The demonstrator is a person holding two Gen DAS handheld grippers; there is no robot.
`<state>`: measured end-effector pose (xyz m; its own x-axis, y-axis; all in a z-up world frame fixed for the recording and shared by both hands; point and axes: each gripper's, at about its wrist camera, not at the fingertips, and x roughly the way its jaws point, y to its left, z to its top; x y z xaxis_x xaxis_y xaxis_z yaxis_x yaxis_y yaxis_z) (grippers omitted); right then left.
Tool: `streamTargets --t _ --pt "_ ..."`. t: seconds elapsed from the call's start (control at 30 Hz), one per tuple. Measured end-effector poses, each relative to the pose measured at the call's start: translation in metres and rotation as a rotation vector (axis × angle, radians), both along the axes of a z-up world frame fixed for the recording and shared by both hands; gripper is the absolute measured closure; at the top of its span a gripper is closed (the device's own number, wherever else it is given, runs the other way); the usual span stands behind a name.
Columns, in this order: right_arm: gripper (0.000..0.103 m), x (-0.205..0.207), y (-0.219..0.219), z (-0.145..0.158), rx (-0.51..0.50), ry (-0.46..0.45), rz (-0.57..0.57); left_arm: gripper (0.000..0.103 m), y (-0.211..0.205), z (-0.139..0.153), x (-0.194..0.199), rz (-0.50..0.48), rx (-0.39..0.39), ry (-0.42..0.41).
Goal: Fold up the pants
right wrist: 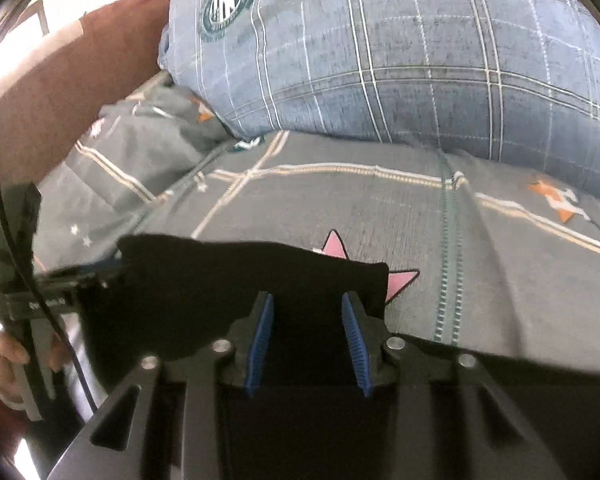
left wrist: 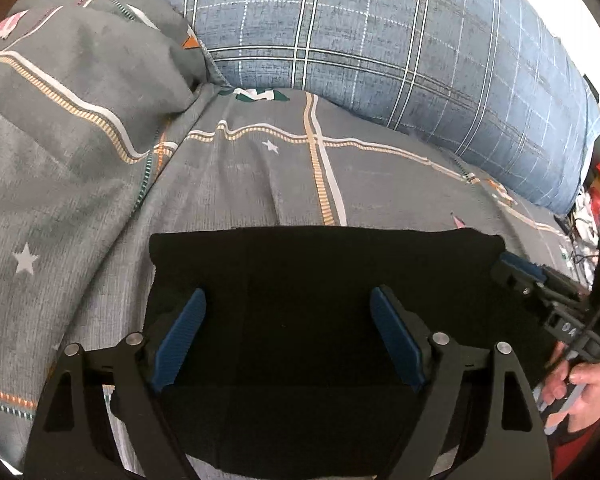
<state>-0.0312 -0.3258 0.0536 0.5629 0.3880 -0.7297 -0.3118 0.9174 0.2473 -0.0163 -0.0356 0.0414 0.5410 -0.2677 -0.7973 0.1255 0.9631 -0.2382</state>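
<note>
Black pants (left wrist: pixel 300 256) lie folded into a flat rectangle on the grey patterned bedsheet (left wrist: pixel 260 184). My left gripper (left wrist: pixel 288 292) hovers over their middle, open wide, with the dark cloth showing below the gap and neither blue pad pressing on it. In the right wrist view my right gripper (right wrist: pixel 307 296) stands over the right end of the pants (right wrist: pixel 220 280), jaws partly apart, open, black fabric showing between the pads. The right gripper (left wrist: pixel 516 266) also shows at the pants' right corner in the left wrist view. The left gripper (right wrist: pixel 100 272) appears at the pants' left end.
A large blue plaid pillow (left wrist: pixel 380 40) lies along the far side of the bed. A bunched grey duvet (left wrist: pixel 80 100) rises at the left. A brown headboard (right wrist: pixel 80 80) stands behind. A hand (left wrist: pixel 580 392) holds the right gripper's handle. Clutter (left wrist: pixel 596 200) lies past the bed's right edge.
</note>
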Motion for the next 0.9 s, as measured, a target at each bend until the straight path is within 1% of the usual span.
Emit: streamTargets --t 0.07,0.2,0.27,0.33,0.4,0.43,0.47,0.5,0.53,0.63,0.73,0.9 --pt "0.066 -0.001 -0.002 0.006 0.014 -0.003 -0.001 0.018 0.001 0.003 -0.001 -0.001 0.001 0.001" --pt "0.065 -0.008 -0.016 0.022 0.027 -0.036 -0.05 0.018 0.004 0.01 -0.004 0.007 -0.043 -0.009" --pt "0.052 -0.006 -0.021 0.024 -0.004 -0.047 -0.092 0.018 0.0 0.012 -0.004 -0.001 -0.051 -0.005" --pt "0.052 0.002 -0.025 0.02 -0.017 -0.016 -0.117 0.018 -0.004 0.011 -0.004 -0.006 -0.038 -0.006" --pt "0.053 0.011 -0.026 0.012 0.006 0.02 -0.111 0.018 -0.009 0.009 -0.005 -0.01 -0.017 -0.008" --pt "0.059 0.015 -0.026 0.006 0.012 0.041 -0.106 0.018 -0.011 0.008 -0.005 -0.012 -0.009 -0.01" --pt "0.076 0.02 -0.025 0.0 0.016 0.066 -0.105 0.018 -0.012 0.008 -0.006 -0.014 -0.001 -0.012" --pt "0.089 0.022 -0.025 -0.003 0.026 0.076 -0.102 0.018 -0.013 0.007 -0.006 -0.015 0.005 -0.014" --pt "0.094 0.021 -0.025 -0.003 0.032 0.066 -0.108 0.018 -0.013 0.006 -0.006 -0.015 0.007 -0.015" --pt "0.095 0.015 -0.023 0.002 0.015 0.024 -0.127 0.018 -0.011 0.004 -0.004 -0.011 -0.003 -0.017" --pt "0.095 0.019 -0.022 -0.009 0.006 0.042 -0.154 0.018 -0.011 0.001 -0.004 -0.007 0.0 -0.024" --pt "0.095 0.02 -0.023 -0.01 0.01 0.029 -0.174 0.017 -0.012 0.0 -0.006 -0.015 0.01 -0.04"
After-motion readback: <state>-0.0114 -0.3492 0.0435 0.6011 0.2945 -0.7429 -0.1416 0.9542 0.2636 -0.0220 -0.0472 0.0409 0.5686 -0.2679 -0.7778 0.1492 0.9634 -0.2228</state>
